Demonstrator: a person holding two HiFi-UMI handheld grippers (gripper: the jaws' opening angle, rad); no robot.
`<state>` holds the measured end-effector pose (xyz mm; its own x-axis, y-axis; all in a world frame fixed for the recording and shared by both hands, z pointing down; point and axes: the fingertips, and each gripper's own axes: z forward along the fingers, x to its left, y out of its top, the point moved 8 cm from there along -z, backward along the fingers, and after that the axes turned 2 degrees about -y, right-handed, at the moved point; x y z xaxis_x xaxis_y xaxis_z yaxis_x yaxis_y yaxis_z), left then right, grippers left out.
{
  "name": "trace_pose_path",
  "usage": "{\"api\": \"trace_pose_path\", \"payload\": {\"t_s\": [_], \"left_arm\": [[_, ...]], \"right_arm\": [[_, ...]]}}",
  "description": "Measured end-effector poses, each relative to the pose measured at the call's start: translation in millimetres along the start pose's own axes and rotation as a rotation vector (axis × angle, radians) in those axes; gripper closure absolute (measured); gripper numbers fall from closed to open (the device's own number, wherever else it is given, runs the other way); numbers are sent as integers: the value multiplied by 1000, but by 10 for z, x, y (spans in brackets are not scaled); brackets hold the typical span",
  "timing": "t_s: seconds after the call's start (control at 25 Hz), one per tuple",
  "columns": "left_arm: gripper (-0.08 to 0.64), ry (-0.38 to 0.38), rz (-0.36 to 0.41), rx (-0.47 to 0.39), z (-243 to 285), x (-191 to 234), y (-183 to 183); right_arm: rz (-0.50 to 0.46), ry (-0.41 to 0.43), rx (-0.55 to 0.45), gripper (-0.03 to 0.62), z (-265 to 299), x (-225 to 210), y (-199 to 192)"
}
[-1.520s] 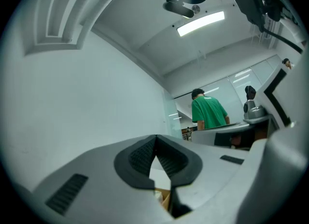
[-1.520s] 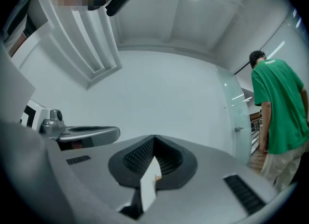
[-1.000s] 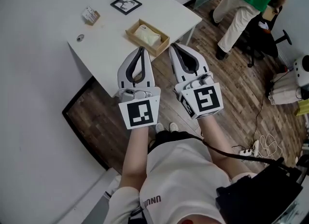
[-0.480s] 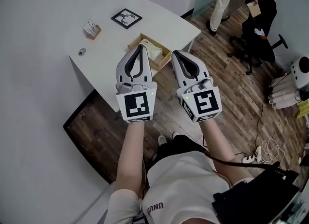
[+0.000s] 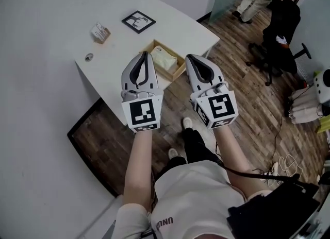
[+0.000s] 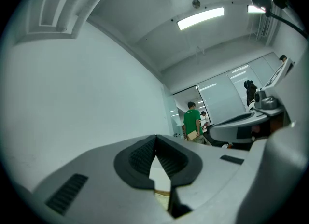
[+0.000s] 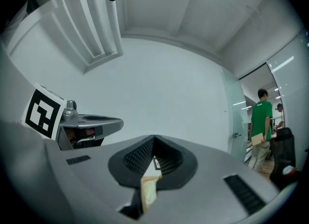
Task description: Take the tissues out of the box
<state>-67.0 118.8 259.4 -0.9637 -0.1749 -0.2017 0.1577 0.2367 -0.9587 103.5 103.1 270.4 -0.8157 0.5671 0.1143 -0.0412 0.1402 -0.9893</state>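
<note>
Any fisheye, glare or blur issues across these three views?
Head view: sharp, evenly lit, slight wide-angle bend; box and tissues read clearly. Left gripper view: heavy fisheye, dark corners, ceiling light blown out. Right gripper view: same fisheye and dark corners.

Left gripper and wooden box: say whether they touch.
Apart. Left gripper view: tips of the left gripper stand against bare wall, wooden box below.

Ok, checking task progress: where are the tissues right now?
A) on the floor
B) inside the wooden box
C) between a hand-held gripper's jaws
B: the head view shows the tissues lying in the wooden box on the white table.
</note>
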Motion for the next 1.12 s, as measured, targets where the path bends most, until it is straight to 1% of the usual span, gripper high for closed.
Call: {"api": "trace_pose_path", "payload": {"t_s": [0.24,0.44,0.52,0.8,0.92,1.12], "left_arm": [[546,42,4,36,308,112,-155],[546,97,-7,42,647,230,-315],[546,109,5,68,776,263,-402],[546,174,35,142,1122,238,-623],[546,211,44,176,1189,271,-731],[546,240,54,202,1241,257,-844]], "right_arm": [[15,28,8,577,377,-227,-112],[31,75,27,577,799,-477,-269],[44,97,42,577,964,-585,-356],[84,206,109,577,1379,-915,-658],[98,261,141,577,1547,-950,-787],[103,334,185,577,1697,-961,-968]]}}
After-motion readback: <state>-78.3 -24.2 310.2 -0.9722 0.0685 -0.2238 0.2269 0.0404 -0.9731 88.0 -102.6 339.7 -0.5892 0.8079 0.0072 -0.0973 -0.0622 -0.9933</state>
